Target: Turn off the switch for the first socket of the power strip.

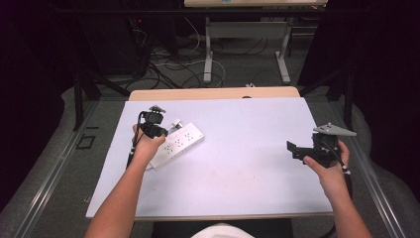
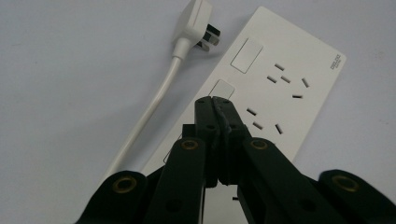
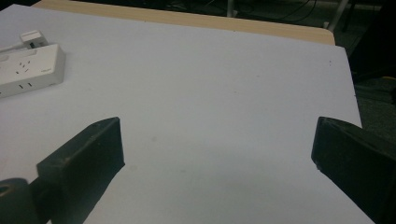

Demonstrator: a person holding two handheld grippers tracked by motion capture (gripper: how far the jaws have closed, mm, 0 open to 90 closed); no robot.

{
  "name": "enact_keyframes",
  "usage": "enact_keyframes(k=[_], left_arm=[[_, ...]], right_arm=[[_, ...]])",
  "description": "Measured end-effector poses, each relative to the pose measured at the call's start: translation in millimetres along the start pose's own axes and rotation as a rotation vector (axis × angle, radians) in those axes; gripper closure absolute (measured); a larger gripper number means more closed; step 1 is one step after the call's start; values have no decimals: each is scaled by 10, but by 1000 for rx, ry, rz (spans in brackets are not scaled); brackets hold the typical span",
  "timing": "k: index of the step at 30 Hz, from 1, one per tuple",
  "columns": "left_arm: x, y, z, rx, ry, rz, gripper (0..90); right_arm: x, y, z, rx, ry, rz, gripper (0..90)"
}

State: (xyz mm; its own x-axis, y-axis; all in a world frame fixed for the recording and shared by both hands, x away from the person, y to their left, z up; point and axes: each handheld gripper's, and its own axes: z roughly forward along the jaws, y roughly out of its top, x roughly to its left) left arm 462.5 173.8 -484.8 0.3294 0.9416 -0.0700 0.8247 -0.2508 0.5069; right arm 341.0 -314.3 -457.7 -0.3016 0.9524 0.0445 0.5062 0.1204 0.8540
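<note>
The left gripper (image 2: 215, 100) is held with jaws pressed together, tips over a switch on the strip (image 2: 275, 88), whose long axis runs ahead and rightward of them. The plug (image 2: 196, 23) lies ahead-left. The right gripper (image 3: 215, 154), jaws wide apart and empty, is kept well apart on the table (image 3: 210, 93).

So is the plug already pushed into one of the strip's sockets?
No, the plug lies loose on the table beside the power strip, prongs showing.
</note>
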Motion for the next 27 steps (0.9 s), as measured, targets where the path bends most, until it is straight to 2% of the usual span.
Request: enact_keyframes(k=[8, 9, 11, 12, 27], left_arm=[[3, -10, 93, 28, 5, 4, 900], [-3, -14, 107, 25, 5, -6, 900], [3, -8, 118, 31, 9, 5, 900], [-3, -8, 136, 29, 7, -7, 900], [25, -4, 210, 57, 28, -16, 900]], right_arm=[[1, -6, 16, -2, 0, 1, 18], [-2, -4, 14, 3, 3, -4, 18], [-2, -4, 15, 3, 3, -6, 18], [-2, -4, 16, 2, 3, -6, 18], [-1, -6, 16, 4, 2, -4, 18]])
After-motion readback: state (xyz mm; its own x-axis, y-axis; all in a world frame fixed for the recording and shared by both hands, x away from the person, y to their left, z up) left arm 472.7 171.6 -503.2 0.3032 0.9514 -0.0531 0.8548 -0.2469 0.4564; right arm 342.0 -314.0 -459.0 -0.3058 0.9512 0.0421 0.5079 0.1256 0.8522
